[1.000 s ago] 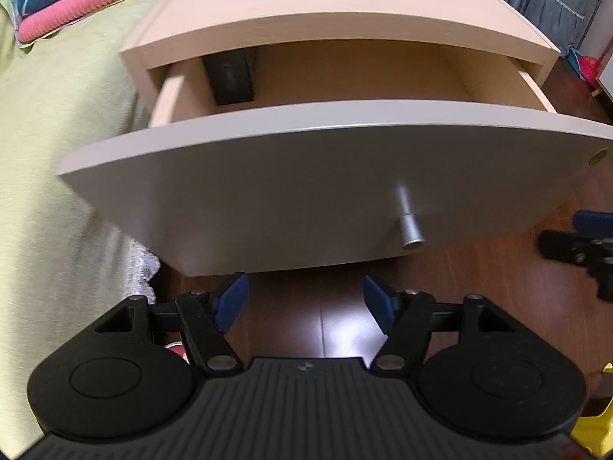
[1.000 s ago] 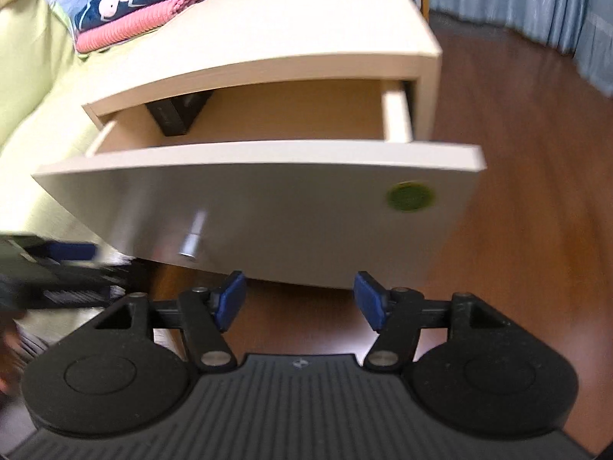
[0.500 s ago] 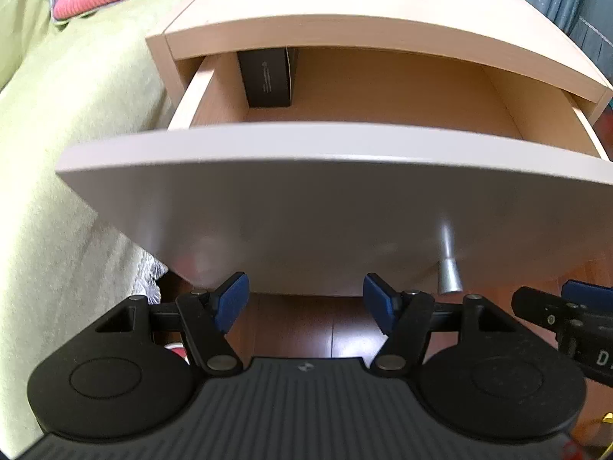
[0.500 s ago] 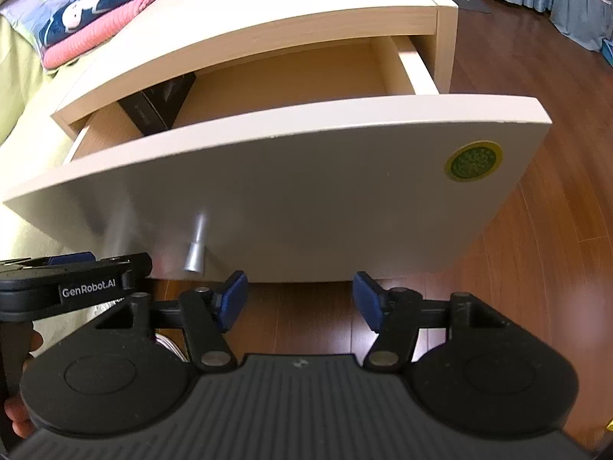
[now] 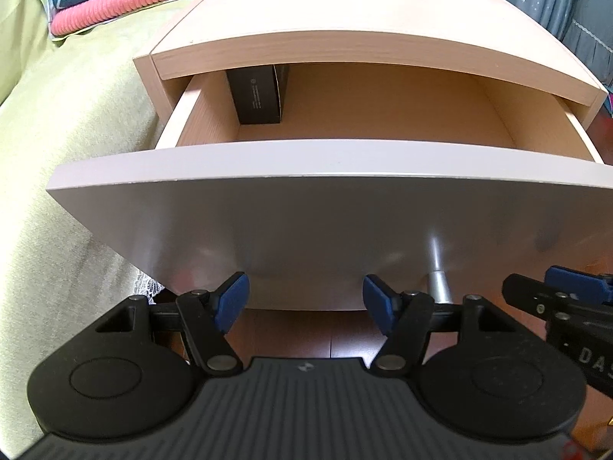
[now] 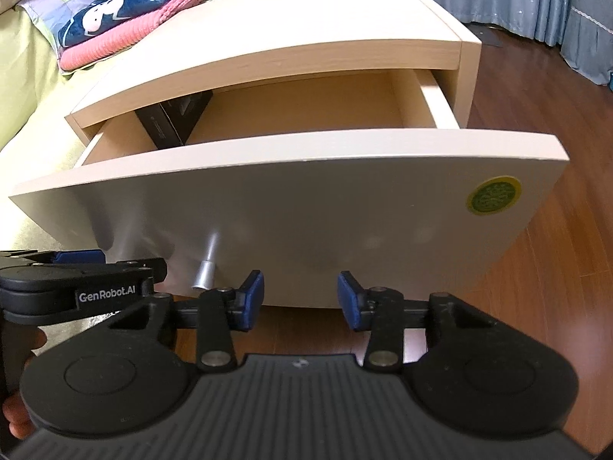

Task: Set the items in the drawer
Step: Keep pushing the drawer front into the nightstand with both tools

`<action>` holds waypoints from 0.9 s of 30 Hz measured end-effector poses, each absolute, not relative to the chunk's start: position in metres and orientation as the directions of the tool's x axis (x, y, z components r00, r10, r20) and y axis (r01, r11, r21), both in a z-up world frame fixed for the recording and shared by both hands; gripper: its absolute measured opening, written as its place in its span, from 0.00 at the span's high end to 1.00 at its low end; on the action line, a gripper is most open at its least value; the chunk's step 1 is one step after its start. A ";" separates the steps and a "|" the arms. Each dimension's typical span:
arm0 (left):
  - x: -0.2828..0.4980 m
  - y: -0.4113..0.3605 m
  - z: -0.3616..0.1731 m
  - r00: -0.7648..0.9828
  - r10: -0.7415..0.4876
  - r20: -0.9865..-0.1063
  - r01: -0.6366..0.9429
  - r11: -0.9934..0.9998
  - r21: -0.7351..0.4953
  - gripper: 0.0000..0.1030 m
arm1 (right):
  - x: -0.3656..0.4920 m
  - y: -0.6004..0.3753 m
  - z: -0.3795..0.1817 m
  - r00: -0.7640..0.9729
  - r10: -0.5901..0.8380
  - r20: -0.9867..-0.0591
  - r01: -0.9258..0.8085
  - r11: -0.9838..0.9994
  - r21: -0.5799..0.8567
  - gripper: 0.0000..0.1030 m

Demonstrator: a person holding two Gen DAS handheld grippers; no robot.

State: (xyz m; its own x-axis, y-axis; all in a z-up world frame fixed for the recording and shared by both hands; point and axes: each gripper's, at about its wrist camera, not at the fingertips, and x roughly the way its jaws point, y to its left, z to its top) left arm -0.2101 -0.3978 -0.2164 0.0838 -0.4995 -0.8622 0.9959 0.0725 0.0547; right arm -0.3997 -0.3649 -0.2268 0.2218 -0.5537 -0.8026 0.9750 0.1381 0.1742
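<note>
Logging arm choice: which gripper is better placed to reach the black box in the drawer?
Probably left: the black box sits in the drawer at its left rear corner, nearer the open, empty left gripper.

Pale wood-grain laminate nightstand (image 6: pixel 291 30), smooth, matt. Curved drawer front (image 5: pixel 306 222) at 12 o'clock: satin sheen. Brushed-metal cylindrical knob (image 6: pixel 205 274). Matt black cardboard box (image 5: pixel 257 94). Glossy reddish wood-plank floor (image 6: pixel 555 122). Ribbed pink knit cloth (image 5: pixel 126 4). Matt black plastic gripper bodies.
</note>
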 end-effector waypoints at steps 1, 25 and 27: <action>-0.210 -0.397 -0.216 0.084 -0.501 -0.862 0.996 0.073 0.055 0.35 | -0.400 -0.367 -0.227 0.216 -0.558 -0.802 0.976 0.133 0.171 0.62; -0.216 -0.384 -0.218 0.097 -0.520 -0.849 0.995 0.080 0.064 0.34 | -0.398 -0.381 -0.224 0.203 -0.610 -0.766 0.979 0.115 0.168 0.62; -0.216 -0.384 -0.218 0.099 -0.521 -0.848 0.995 0.080 0.066 0.34 | -0.399 -0.382 -0.223 0.203 -0.612 -0.764 0.979 0.114 0.169 0.62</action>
